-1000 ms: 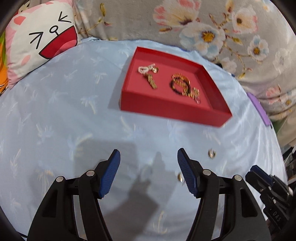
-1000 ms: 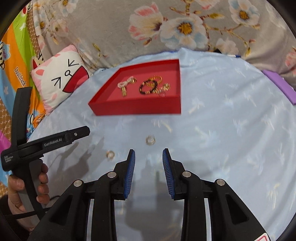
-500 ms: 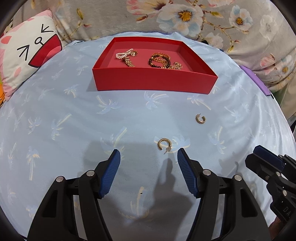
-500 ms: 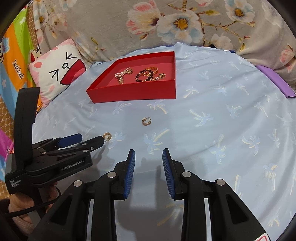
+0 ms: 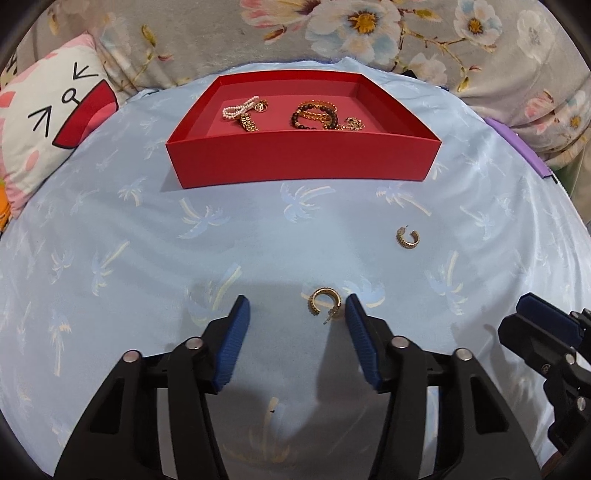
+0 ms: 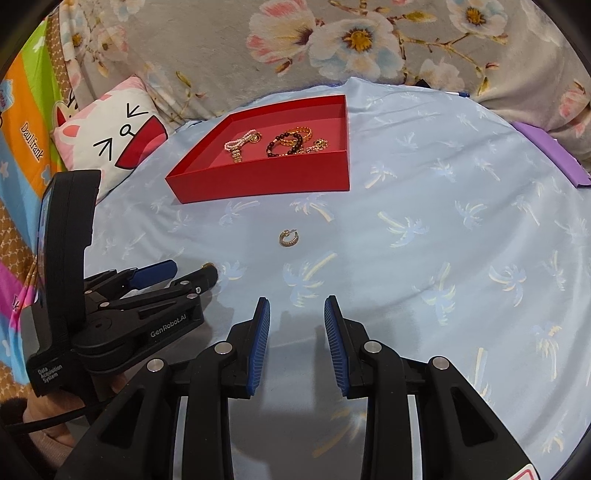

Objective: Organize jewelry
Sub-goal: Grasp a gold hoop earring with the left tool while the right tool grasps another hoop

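Note:
A gold hoop earring lies on the light blue palm-print cloth between the fingers of my left gripper, close to the right pad and apart from the left one. The jaws are closing and neither pad presses on it. A second gold earring lies further off to the right, also seen in the right wrist view. The red tray beyond holds a pearl bracelet, a dark beaded bracelet and gold chains. My right gripper hovers over bare cloth, jaws narrowly apart with nothing between them.
A cartoon-face pillow lies at the left and a floral blanket runs along the back. A purple flat item sits at the cloth's right edge. In the right wrist view, a hand holds the left gripper at the left.
The left gripper came forward and down over the nearer earring while its view levelled out. Its jaws narrowed around the earring. The right gripper stayed put.

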